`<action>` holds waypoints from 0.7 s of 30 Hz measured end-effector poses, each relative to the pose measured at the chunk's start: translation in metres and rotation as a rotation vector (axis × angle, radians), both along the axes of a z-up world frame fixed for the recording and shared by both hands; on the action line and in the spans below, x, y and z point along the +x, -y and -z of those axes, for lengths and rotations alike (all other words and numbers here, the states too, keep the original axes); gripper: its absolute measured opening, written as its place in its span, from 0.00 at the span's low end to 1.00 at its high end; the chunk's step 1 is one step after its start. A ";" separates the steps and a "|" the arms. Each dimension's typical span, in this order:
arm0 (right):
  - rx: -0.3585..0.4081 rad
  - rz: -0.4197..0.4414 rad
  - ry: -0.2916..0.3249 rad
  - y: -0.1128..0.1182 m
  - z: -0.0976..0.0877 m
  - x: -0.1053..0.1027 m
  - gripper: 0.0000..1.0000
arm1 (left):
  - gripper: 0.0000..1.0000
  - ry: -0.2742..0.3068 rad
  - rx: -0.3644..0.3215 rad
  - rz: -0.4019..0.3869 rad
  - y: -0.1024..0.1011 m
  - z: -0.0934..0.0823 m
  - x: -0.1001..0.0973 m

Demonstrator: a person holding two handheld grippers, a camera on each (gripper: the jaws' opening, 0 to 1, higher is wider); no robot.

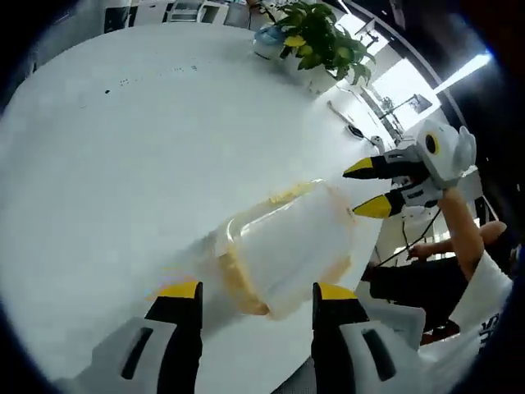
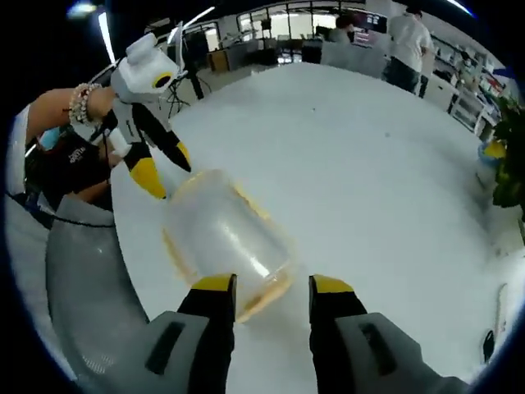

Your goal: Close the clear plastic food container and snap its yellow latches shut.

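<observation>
1. Jaws first: the left tool (image 1: 256, 292) stands wide apart and grips nothing, its tips just short of the near end of the clear container (image 1: 287, 246), likely lined up to steady it.
2. Same on the right tool (image 2: 272, 285), spread and empty at the opposite end.
3. Between them, the container lies on the white bench (image 1: 123, 164) near its edge, yellow latches (image 1: 234, 279) along its rim; whether they're snapped, I can't tell.
4. Far off, a potted plant (image 1: 316, 37).
</observation>
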State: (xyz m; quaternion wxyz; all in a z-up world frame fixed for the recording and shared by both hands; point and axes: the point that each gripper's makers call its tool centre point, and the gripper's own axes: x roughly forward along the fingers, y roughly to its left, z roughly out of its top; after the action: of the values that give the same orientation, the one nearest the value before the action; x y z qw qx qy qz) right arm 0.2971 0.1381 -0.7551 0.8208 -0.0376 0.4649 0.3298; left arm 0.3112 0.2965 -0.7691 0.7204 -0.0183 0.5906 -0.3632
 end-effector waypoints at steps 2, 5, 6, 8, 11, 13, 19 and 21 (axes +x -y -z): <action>0.067 0.060 -0.040 -0.002 -0.001 0.001 0.32 | 0.49 -0.071 -0.011 -0.062 0.002 0.001 -0.004; 0.118 0.149 -0.082 0.006 -0.002 0.006 0.32 | 0.46 -0.092 -0.025 -0.074 0.008 0.001 -0.005; 0.129 0.164 -0.092 0.007 -0.002 0.006 0.32 | 0.45 -0.081 -0.020 -0.072 0.009 0.001 -0.004; 0.142 0.168 -0.107 0.009 -0.002 0.004 0.33 | 0.43 -0.077 0.005 -0.066 0.009 0.003 -0.003; 0.156 0.193 -0.138 0.010 0.001 0.001 0.34 | 0.43 -0.114 0.001 -0.091 0.011 0.005 -0.006; 0.149 0.197 -0.139 0.010 0.003 0.000 0.35 | 0.43 -0.120 0.009 -0.093 0.011 0.007 -0.007; 0.158 0.220 -0.175 0.010 0.008 -0.003 0.35 | 0.41 -0.154 0.013 -0.126 0.013 0.009 -0.009; 0.155 0.235 -0.186 0.011 0.011 -0.003 0.35 | 0.41 -0.161 0.016 -0.127 0.014 0.009 -0.010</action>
State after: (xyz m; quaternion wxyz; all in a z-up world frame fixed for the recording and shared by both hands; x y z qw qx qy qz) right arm 0.2942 0.1266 -0.7660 0.8076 0.1112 0.5133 0.2683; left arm 0.3016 0.2828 -0.7785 0.6924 -0.0792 0.6469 -0.3095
